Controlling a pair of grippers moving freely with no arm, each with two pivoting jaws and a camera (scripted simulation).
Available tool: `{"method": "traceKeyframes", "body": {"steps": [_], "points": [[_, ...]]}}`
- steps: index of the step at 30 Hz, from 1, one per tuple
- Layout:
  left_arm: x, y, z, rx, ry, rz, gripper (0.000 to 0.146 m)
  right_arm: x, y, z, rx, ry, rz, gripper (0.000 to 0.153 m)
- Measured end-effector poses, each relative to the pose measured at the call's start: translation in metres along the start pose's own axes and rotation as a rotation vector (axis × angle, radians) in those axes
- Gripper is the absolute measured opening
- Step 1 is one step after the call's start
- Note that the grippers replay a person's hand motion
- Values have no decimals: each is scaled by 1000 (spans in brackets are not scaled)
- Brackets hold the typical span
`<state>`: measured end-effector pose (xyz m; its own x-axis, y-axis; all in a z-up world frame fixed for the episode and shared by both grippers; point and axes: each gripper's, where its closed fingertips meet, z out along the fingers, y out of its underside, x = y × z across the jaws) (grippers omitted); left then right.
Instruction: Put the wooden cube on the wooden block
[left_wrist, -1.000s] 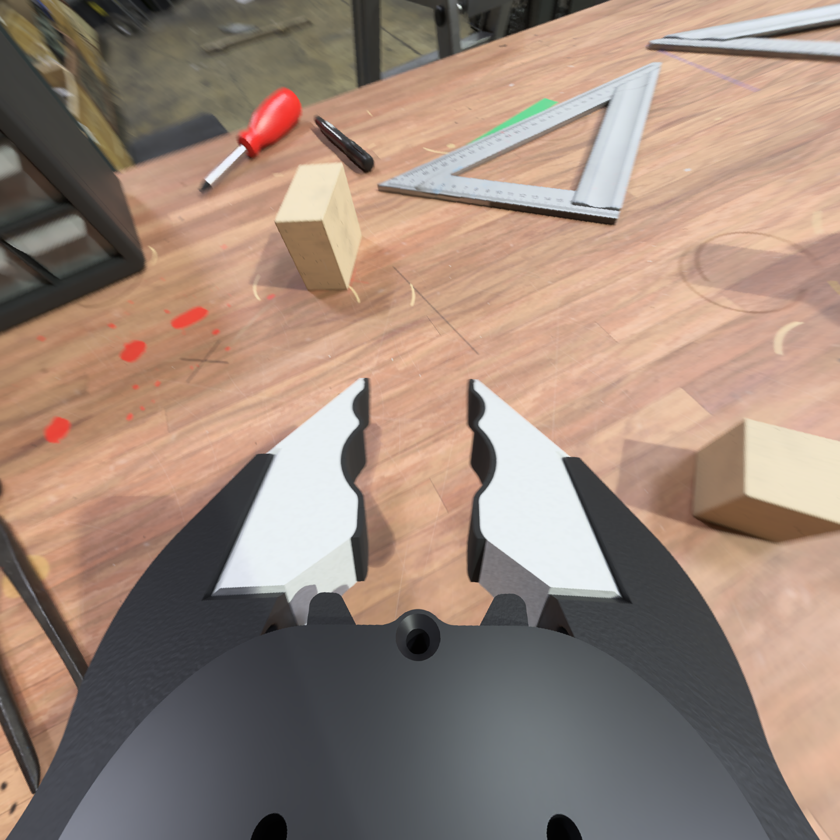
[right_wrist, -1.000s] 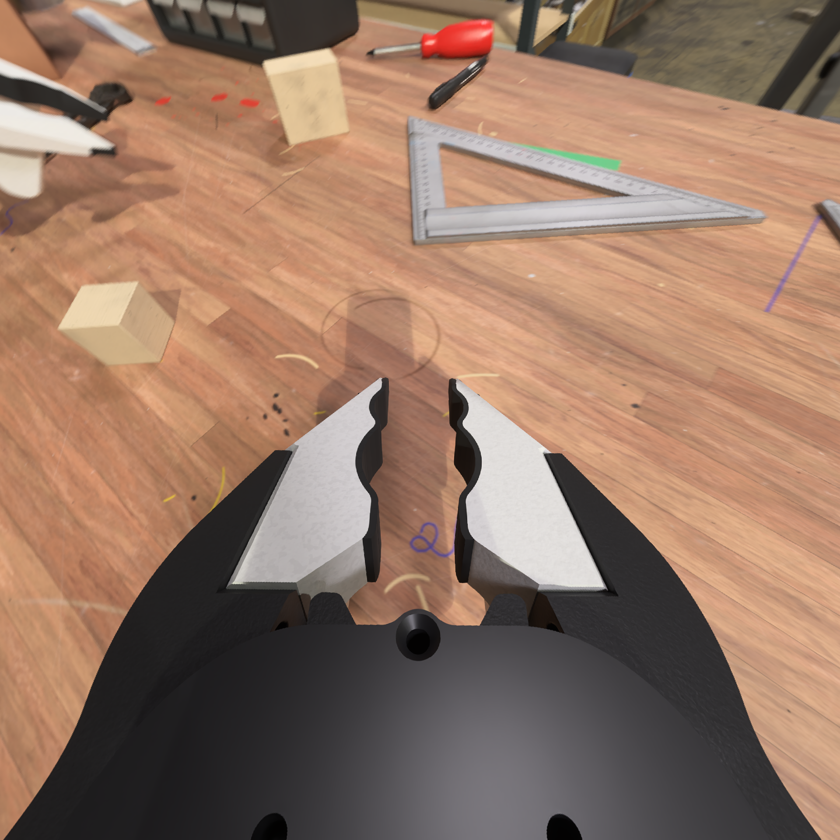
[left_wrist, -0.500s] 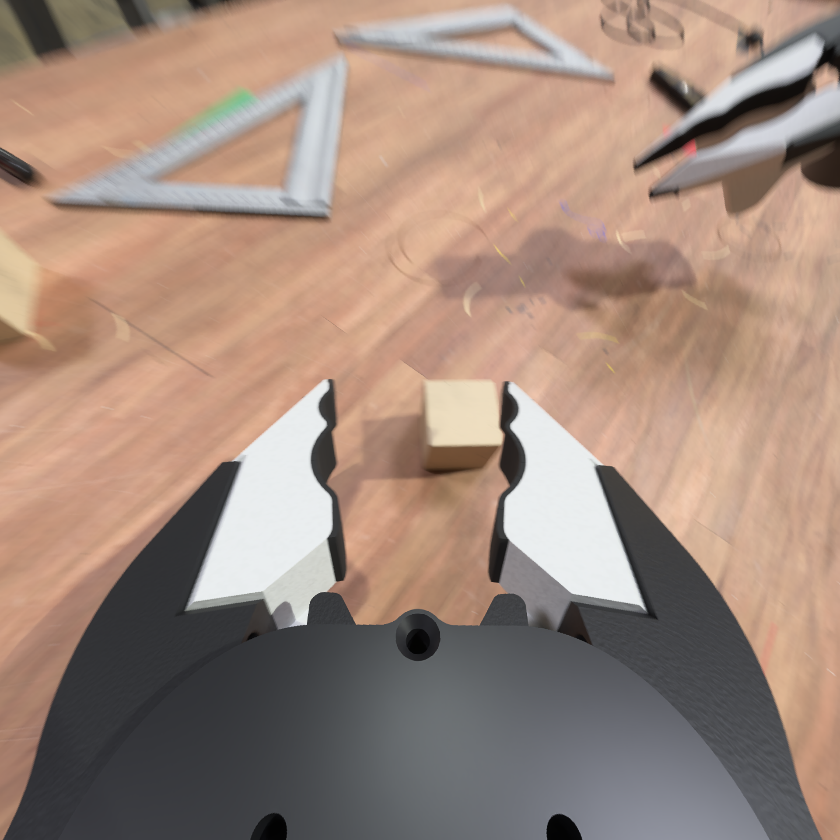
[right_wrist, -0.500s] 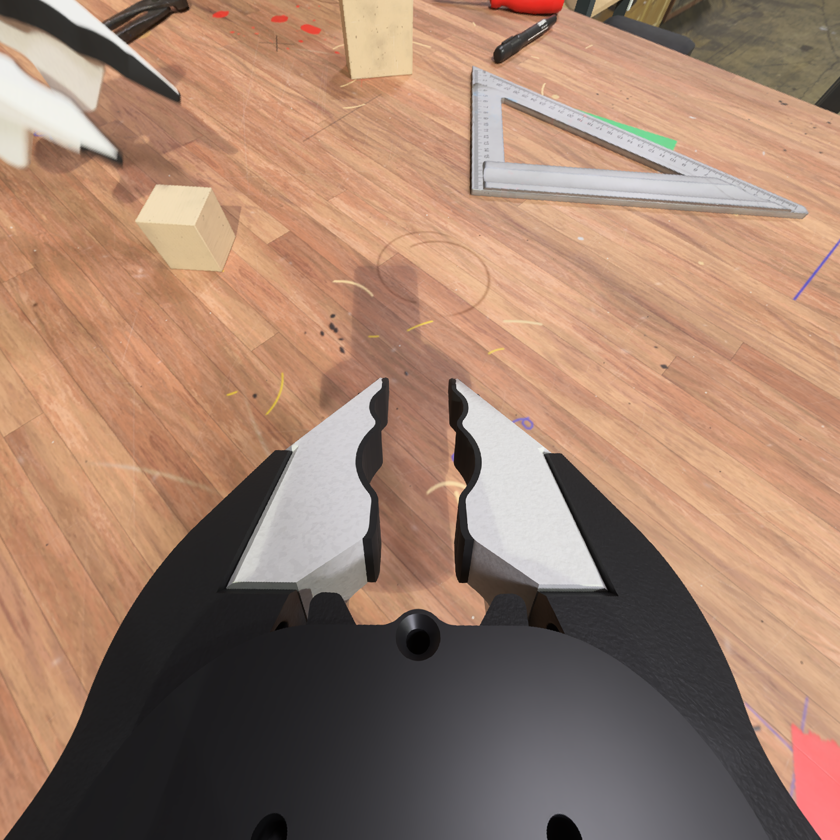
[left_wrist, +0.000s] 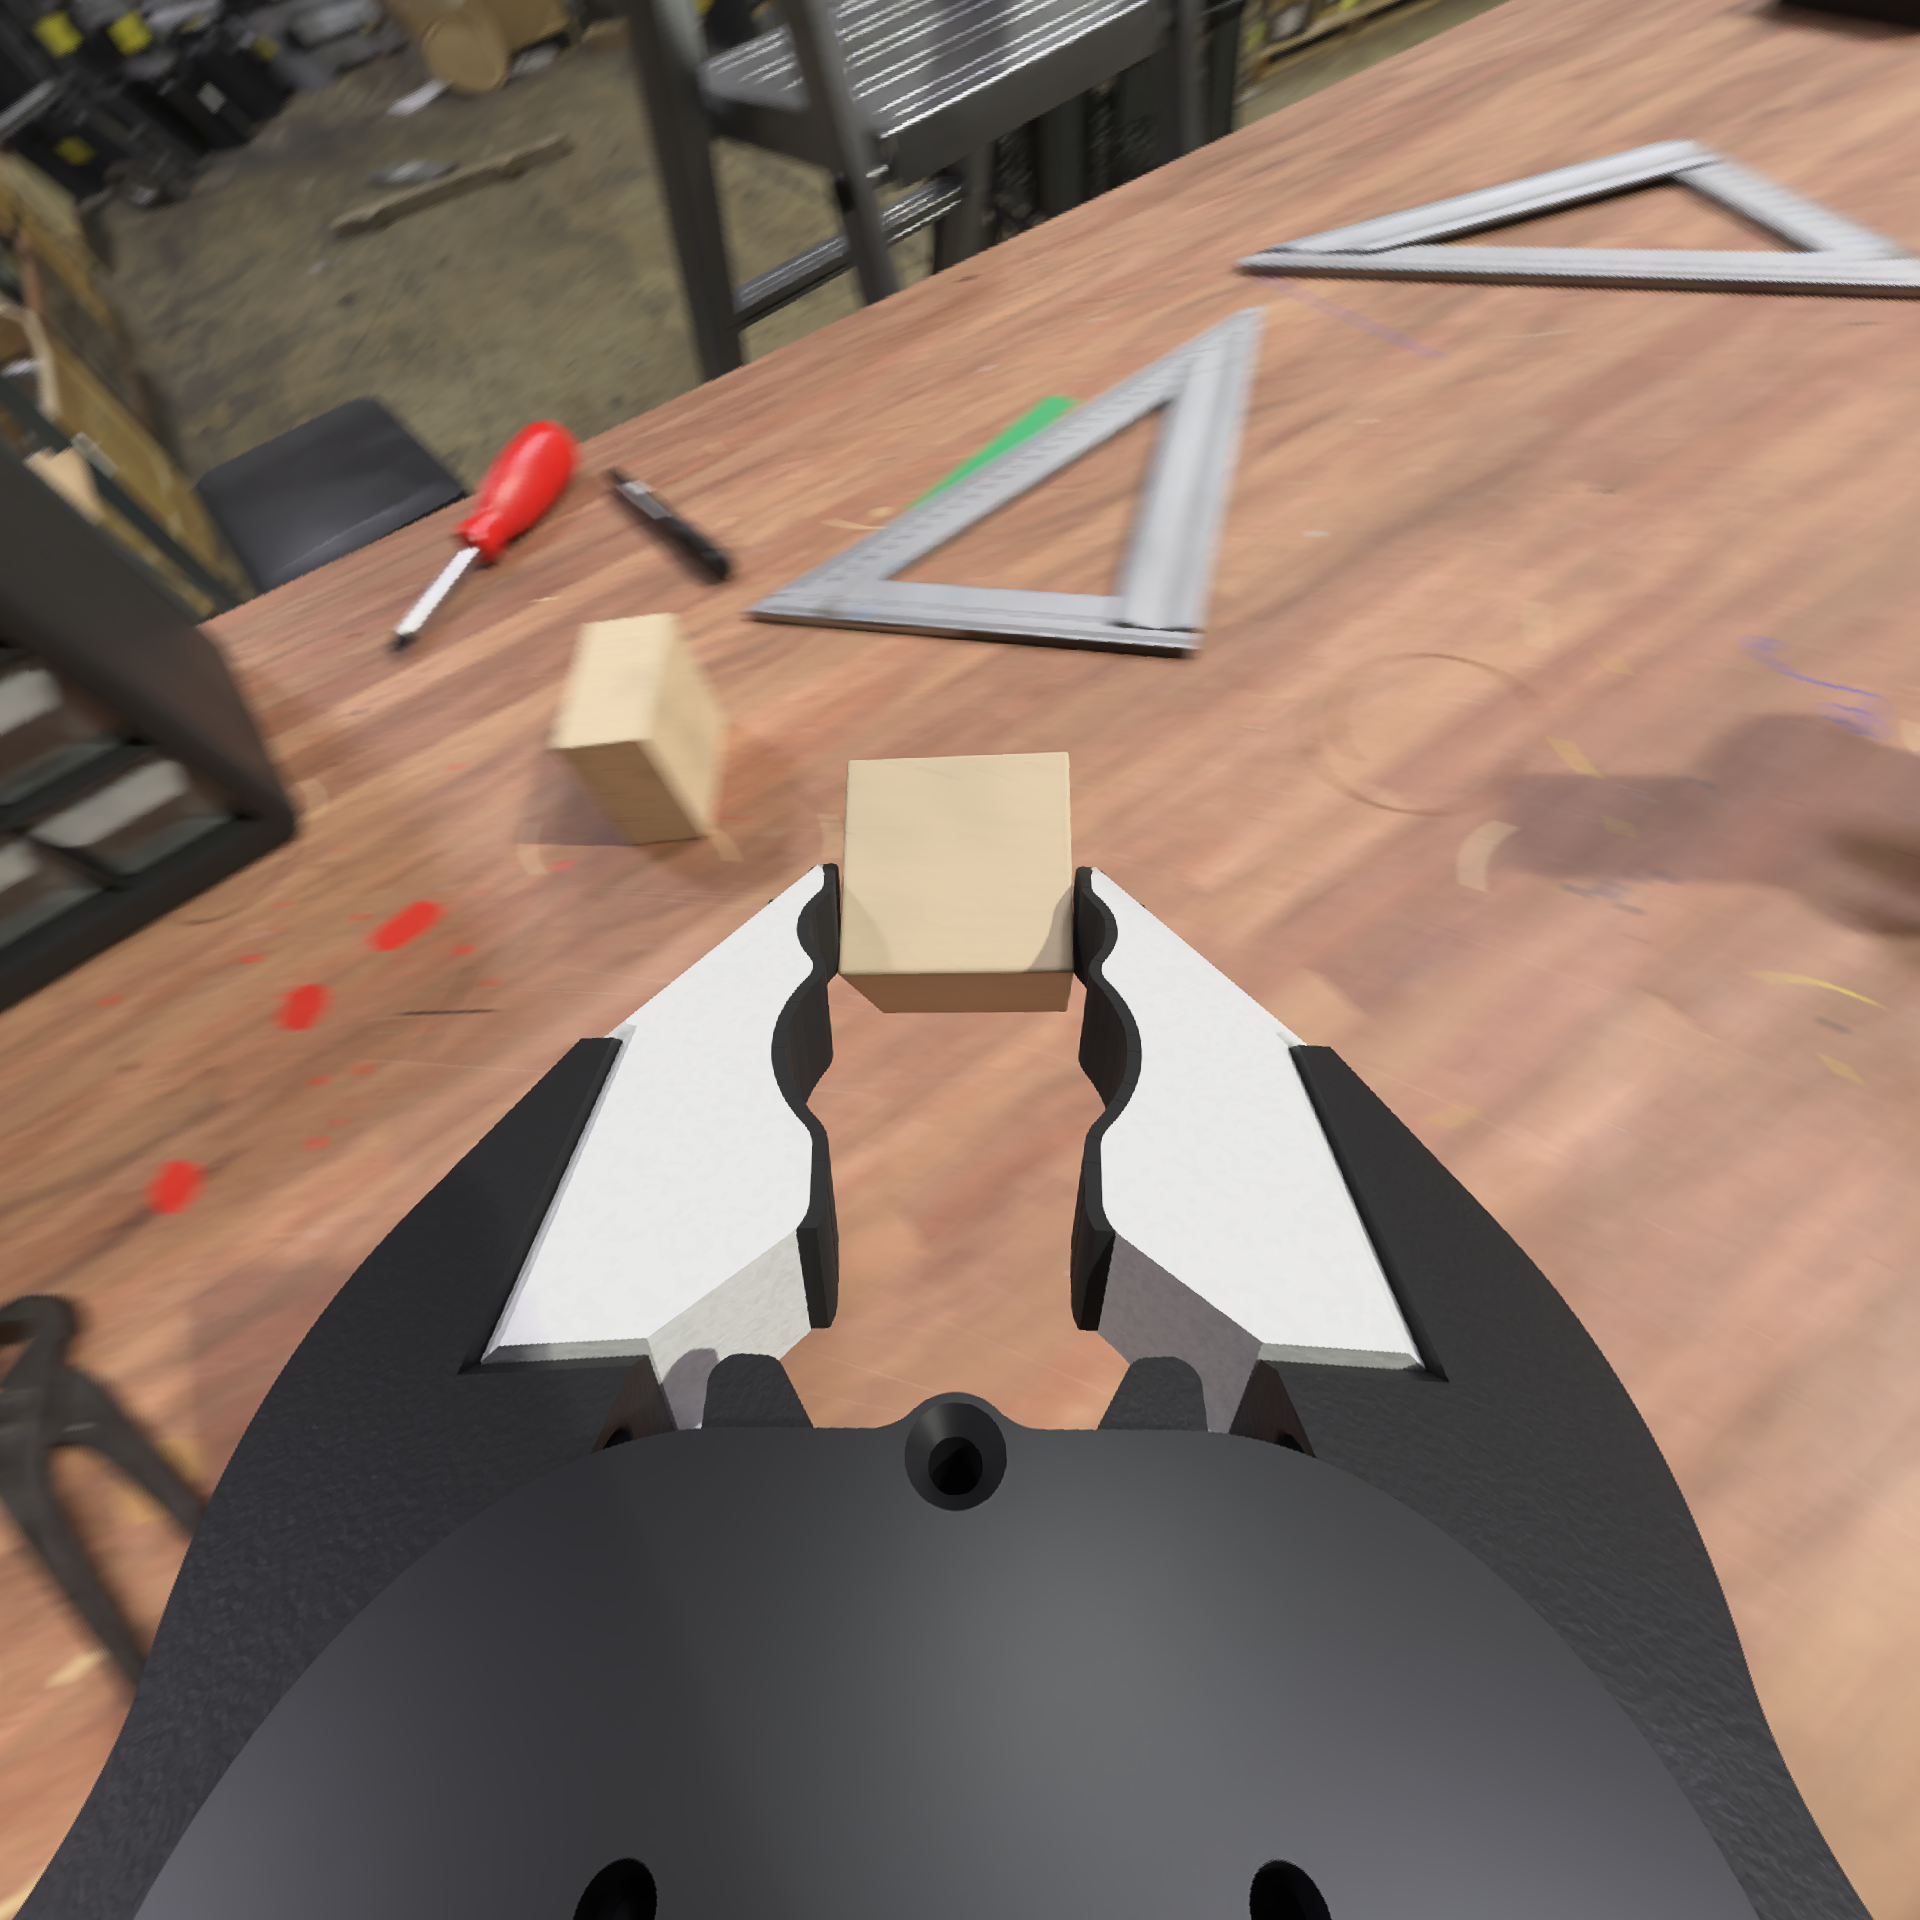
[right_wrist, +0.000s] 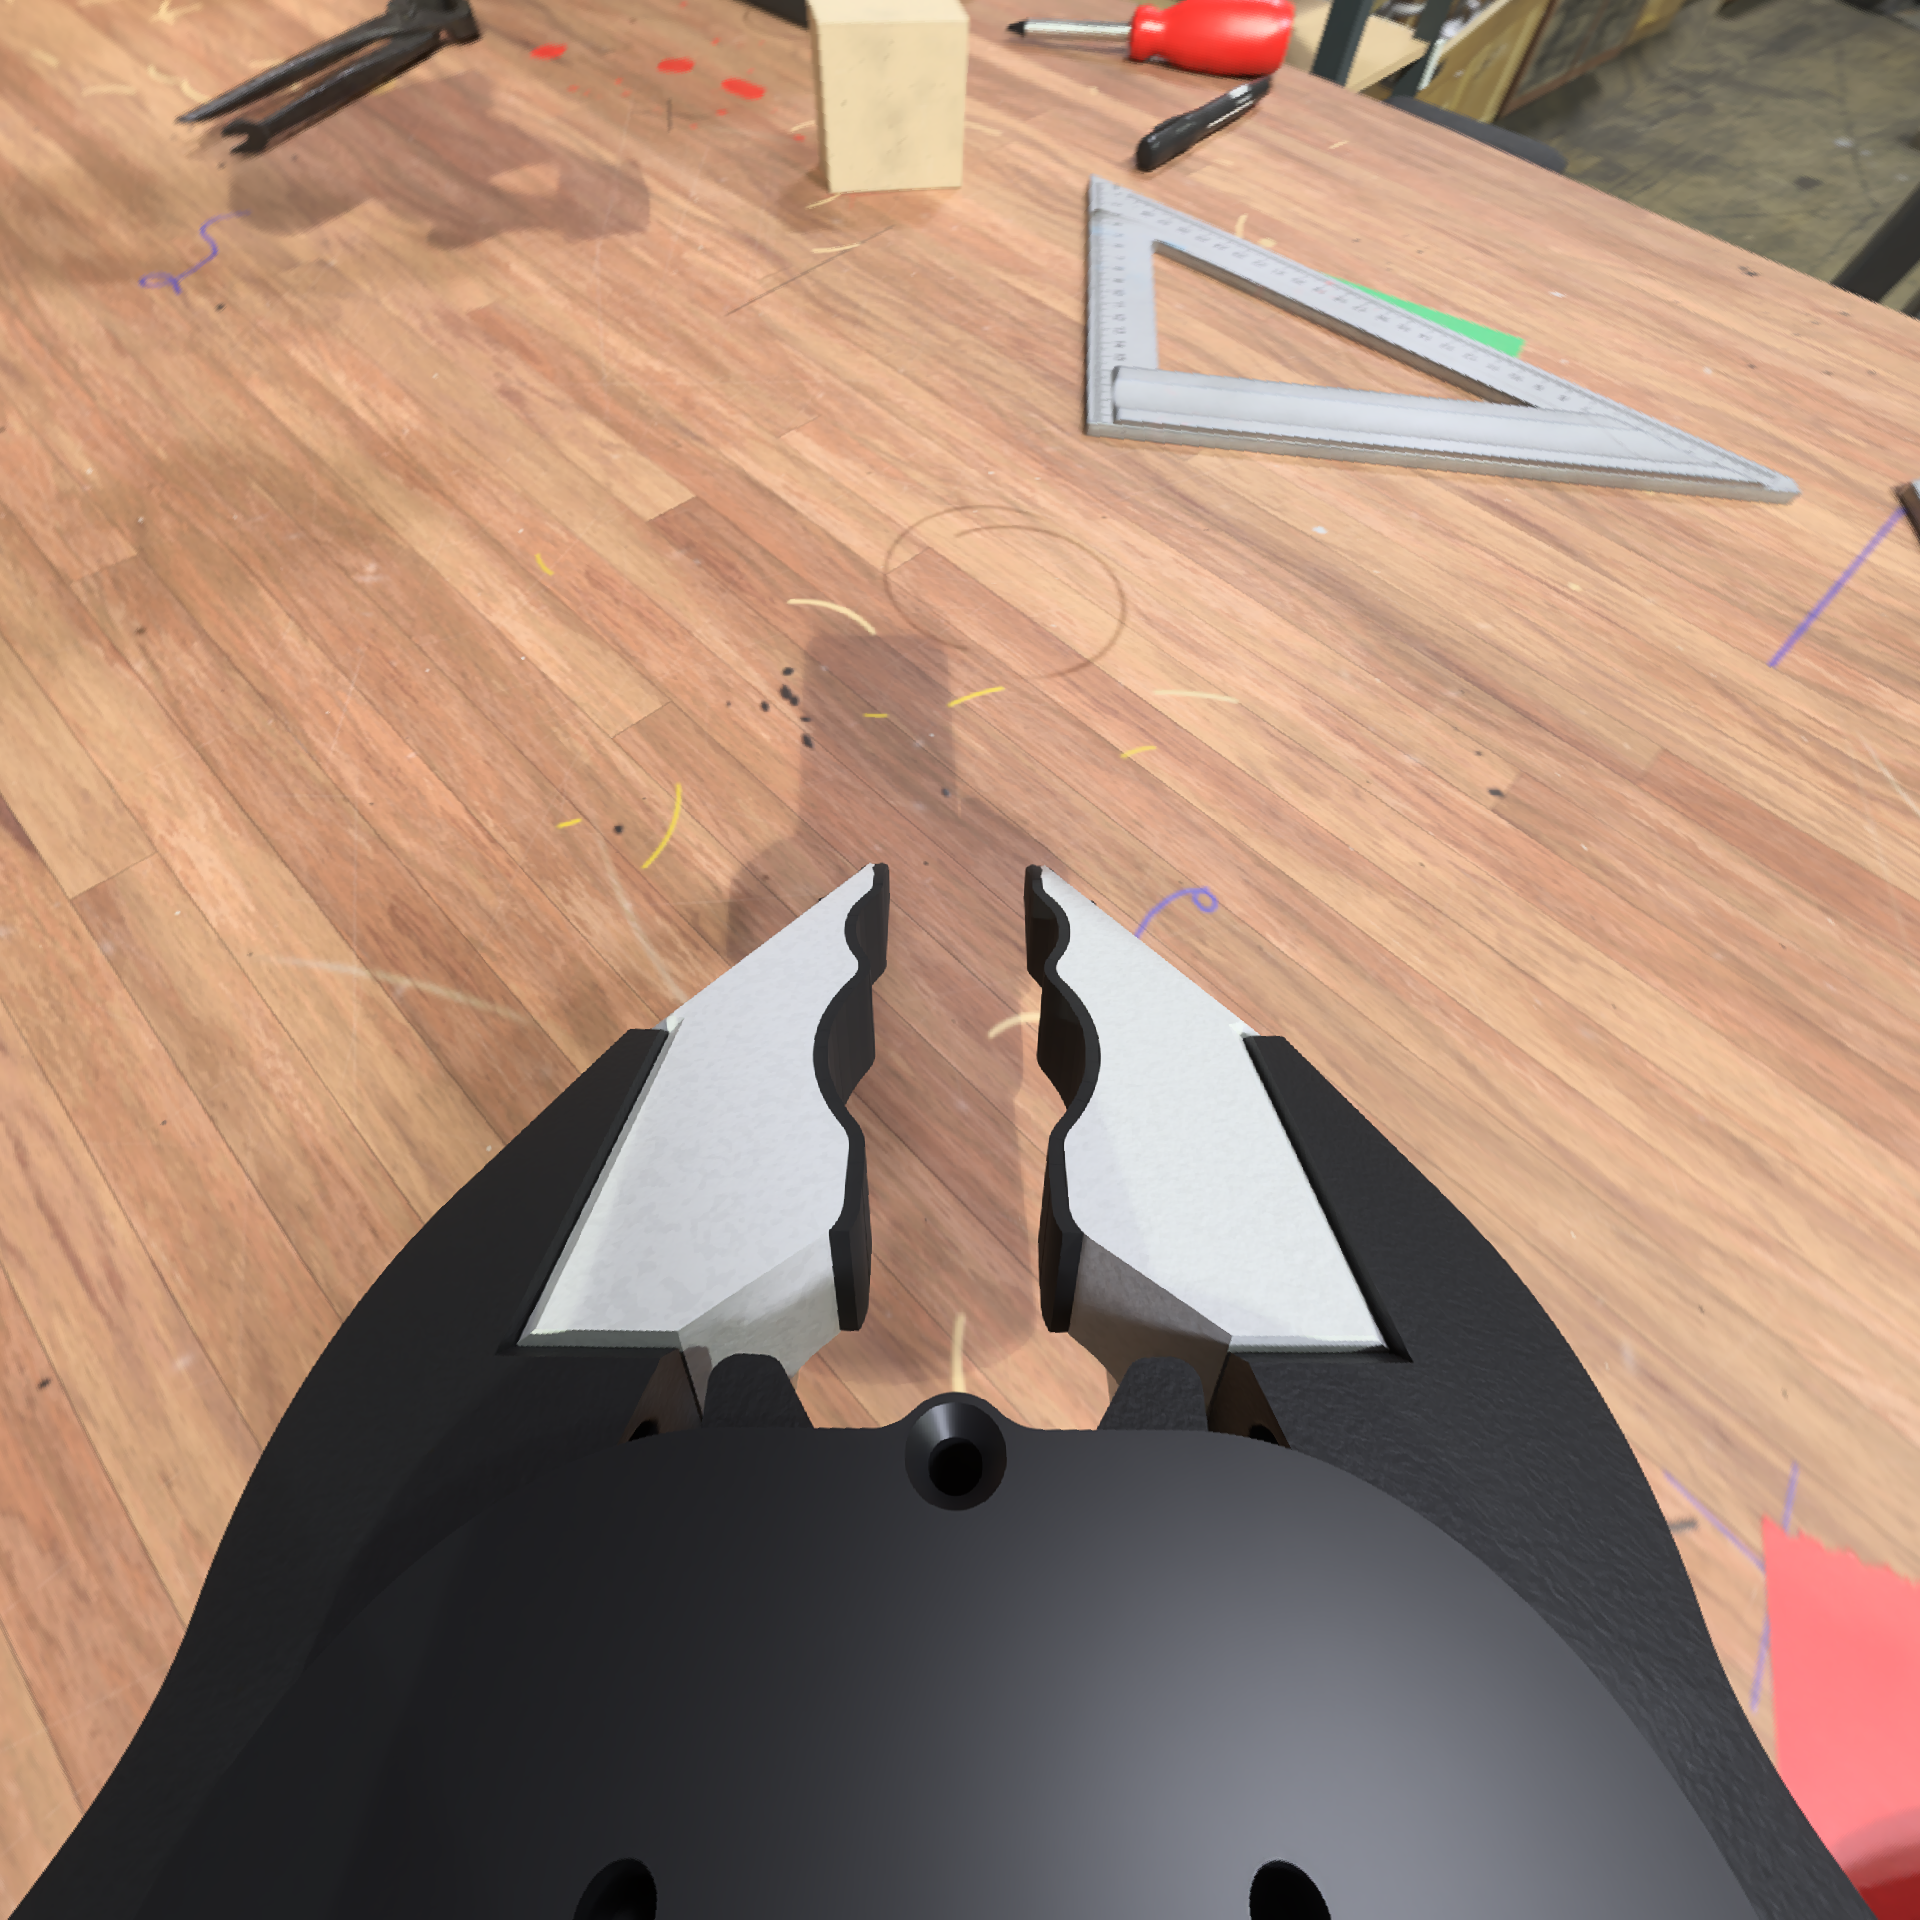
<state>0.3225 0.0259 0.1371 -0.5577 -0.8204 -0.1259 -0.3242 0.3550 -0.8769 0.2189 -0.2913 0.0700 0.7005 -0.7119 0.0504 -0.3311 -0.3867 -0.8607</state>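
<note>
My left gripper (left_wrist: 954, 883) is shut on the pale wooden cube (left_wrist: 956, 873), held between its fingertips above the wooden table. The wooden block (left_wrist: 642, 725), a taller pale piece standing on end, is ahead and to the left of the cube. The block also shows at the far top of the right wrist view (right_wrist: 888, 91). My right gripper (right_wrist: 956, 883) is open and empty over bare table. The cube and the left gripper are out of the right wrist view.
A red screwdriver (left_wrist: 499, 520) and a black marker (left_wrist: 670, 540) lie beyond the block. Two metal set squares (left_wrist: 1039, 520) (left_wrist: 1621, 229) lie at the right. A dark rack (left_wrist: 114, 707) stands at the left. Black pincers (right_wrist: 322, 73) lie far left.
My left gripper closed on the cube, lifted it and swung left towards the block. My right gripper drew back a little, and the cube is gone from its view.
</note>
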Motion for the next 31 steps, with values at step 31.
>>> {"method": "traceKeyframes", "body": {"steps": [31], "points": [[183, -33, 50, -101, 583, 217, 49, 22, 66, 7, -176, -39, -113, 21]]}}
